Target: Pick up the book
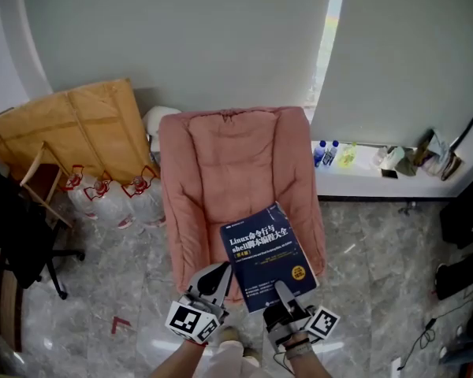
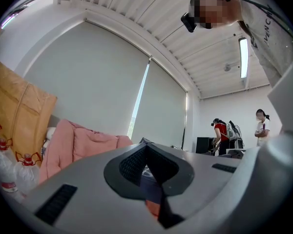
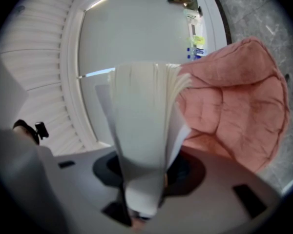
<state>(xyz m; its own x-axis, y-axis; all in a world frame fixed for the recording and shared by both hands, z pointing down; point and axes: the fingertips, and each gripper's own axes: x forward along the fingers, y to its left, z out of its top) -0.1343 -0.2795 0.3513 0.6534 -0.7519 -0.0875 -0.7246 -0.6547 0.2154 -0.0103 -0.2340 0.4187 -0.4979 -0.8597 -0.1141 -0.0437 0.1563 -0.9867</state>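
A blue book with white print hangs tilted over the seat of a pink armchair. Both grippers hold it by its near edge. My left gripper is at the lower left corner; in the left gripper view its jaws are shut on a thin blue and orange sliver of the book. My right gripper grips the lower right part. In the right gripper view the white page edges of the book rise between the shut jaws, with the armchair behind.
Flattened cardboard leans on the wall at the left, with water bottles below it. A dark office chair stands at far left. A low white ledge with small bottles runs right. Two people stand far off.
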